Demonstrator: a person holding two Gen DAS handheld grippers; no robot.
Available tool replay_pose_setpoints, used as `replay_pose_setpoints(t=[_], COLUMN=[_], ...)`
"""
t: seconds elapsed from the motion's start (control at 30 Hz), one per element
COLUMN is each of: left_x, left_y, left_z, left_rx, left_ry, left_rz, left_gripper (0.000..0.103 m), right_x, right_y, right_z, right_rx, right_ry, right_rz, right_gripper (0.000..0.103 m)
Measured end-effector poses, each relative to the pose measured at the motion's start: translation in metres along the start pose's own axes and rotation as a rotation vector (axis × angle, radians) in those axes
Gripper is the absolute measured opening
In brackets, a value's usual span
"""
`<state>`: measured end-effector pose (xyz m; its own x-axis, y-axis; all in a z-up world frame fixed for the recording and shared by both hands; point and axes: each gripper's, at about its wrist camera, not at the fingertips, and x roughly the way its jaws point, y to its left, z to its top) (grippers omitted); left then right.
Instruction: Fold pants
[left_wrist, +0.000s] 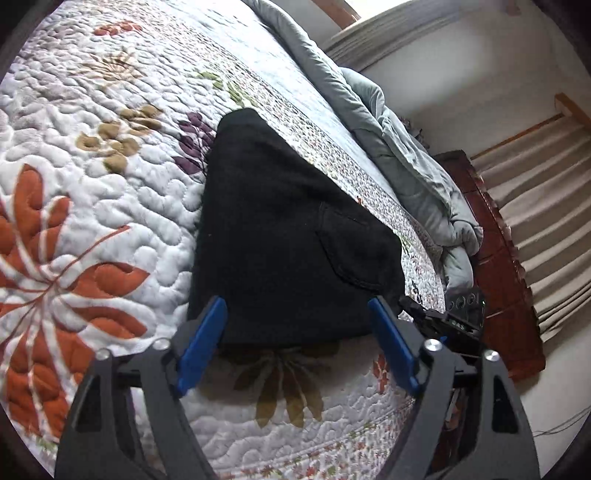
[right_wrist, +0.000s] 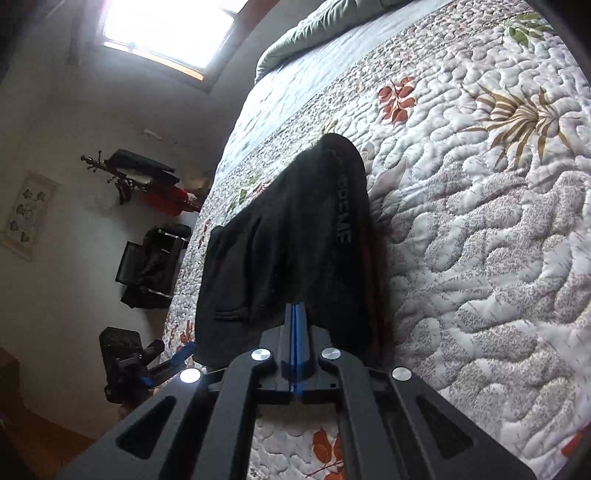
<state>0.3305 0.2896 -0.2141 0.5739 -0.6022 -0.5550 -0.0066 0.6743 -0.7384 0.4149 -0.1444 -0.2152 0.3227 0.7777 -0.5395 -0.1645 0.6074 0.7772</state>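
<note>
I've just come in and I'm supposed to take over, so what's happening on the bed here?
A person is folding black pants on a floral quilt with a handheld claw in each hand. The pants lie in a compact folded bundle. The left claw is open at the near edge of the bundle, its blue fingers on either side with nothing clamped. The right claw is shut at the bundle's near edge; whether it pinches cloth cannot be seen.

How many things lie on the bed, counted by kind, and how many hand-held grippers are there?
Black pants: 1
Floral quilt: 1
Grey blanket, bunched at the far edge: 1
Hand-held grippers: 2, the left hand-held gripper and the right hand-held gripper
Total: 5
</note>
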Motion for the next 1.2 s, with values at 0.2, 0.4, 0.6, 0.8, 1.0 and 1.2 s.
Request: replay_pose_setpoints(t=[0.2, 0.4, 0.6, 0.8, 1.0, 1.2], left_x=[-0.068, -0.134, -0.193, -0.217, -0.246, -0.276], left_y=[-0.028, -0.093, -0.148, -0.183, -0.204, -0.224], left_z=[-0.043, -0.130, -0.206, -0.263, -0.294, -0.311], left_rx=[0.069, 0.312, 0.410, 0.460, 0.412, 0.422], left_ry=[-0.078, -0.231, -0.350, -0.358, -0.345, -0.396], left_rz=[0.084, 0.391, 0.563, 0.677, 0.613, 0.625], left_gripper=[0.099, 0.100, 0.100, 0.100, 0.100, 0.100], right_x=[-0.082, -0.147, -0.180, -0.202, -0.219, -0.232], right_y=[0.055, 0.105, 0.142, 0.202, 0.247, 0.268], right_z=[-0.061, -0.160, -0.230, -0.294, -0.336, -0.356], right_rx=[-0.118, -0.219, -0.231, -0.390, -0.484, -0.505], right_ry=[-0.166, -0.283, -0.340, -0.388, -0.393, -0.395], right_rz=[-0.190, -0.361, -0.556, -0.631, -0.667, -0.684], right_gripper=[0.062, 0.092, 0.096, 0.099, 0.099, 0.099])
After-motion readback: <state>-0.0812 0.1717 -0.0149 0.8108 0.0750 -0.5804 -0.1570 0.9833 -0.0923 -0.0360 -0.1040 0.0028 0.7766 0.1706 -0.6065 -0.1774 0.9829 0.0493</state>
